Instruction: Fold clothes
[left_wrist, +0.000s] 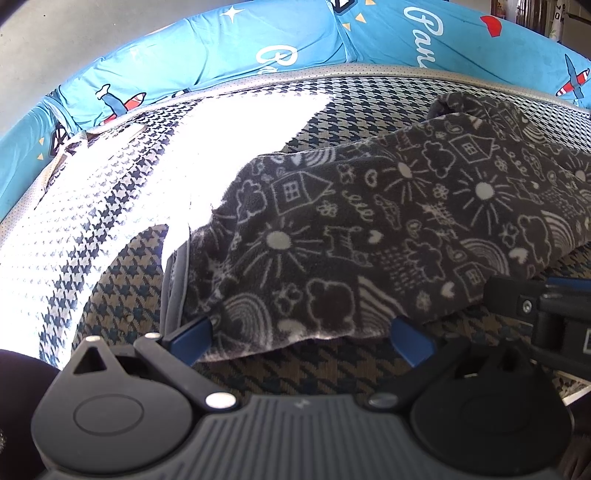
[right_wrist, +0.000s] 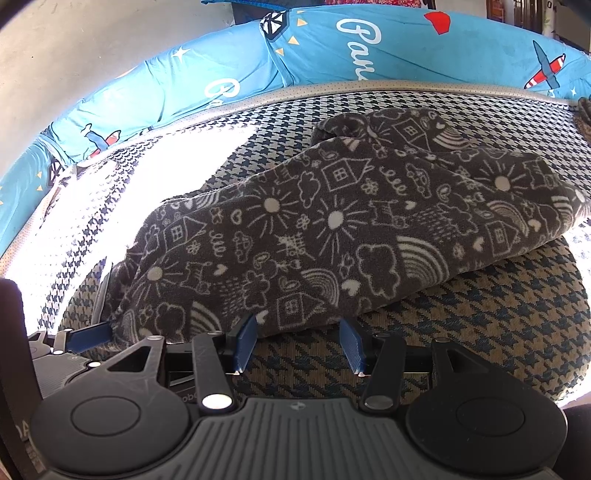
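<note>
Garment: we see a dark grey fleece garment with white doodle print (left_wrist: 369, 221) (right_wrist: 332, 229) lying bunched on the houndstooth-patterned mattress (left_wrist: 314, 369) (right_wrist: 498, 306).
Left gripper (left_wrist: 301, 338): our jaws stand apart at the hem.
Right gripper (right_wrist: 299, 349): jaws apart, nothing clamped.
Backdrop: blue printed cushions (left_wrist: 229, 44) (right_wrist: 332, 48).

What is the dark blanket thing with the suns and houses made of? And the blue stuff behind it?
The dark garment looks like soft fleece: its surface is fuzzy and matte, and its edge is thick and fluffy. The blue cushion cover looks like a smooth, thin printed fabric, maybe cotton or polyester; it wrinkles finely and has a slight sheen.
</note>
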